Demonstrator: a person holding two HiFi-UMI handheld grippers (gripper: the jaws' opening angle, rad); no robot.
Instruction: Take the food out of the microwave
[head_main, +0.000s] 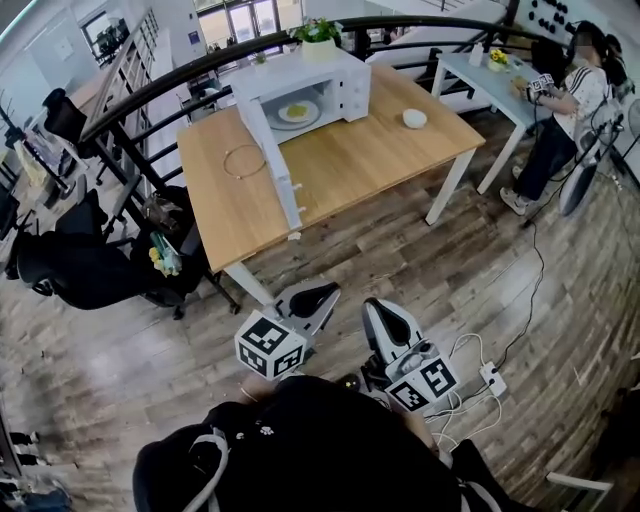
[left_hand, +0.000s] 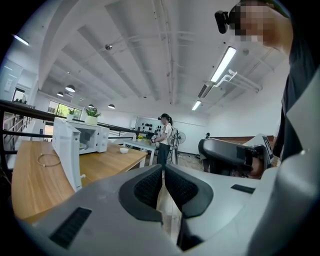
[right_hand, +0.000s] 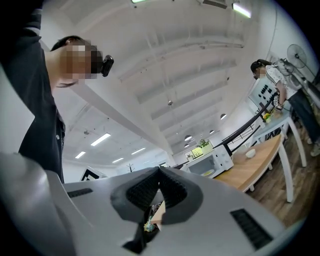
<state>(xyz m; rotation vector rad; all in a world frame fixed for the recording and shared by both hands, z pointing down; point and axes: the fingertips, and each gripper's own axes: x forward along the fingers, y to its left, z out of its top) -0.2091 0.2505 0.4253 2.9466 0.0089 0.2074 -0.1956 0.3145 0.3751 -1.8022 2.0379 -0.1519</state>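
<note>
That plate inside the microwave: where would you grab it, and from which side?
Probably its front rim, coming in level through the open front. The plate lies flat in the microwave, walled in elsewhere, so only that edge is free. The door stands open on the left; approach to its right.

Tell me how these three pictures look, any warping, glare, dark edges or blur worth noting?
Head view: heavy fisheye, the railing and table edges bow, but the light is even and the microwave sharp. Left gripper view: black rounded corners, the ceiling light glares white. Right gripper view: same black corners, the room tilted, the table sloping.
</note>
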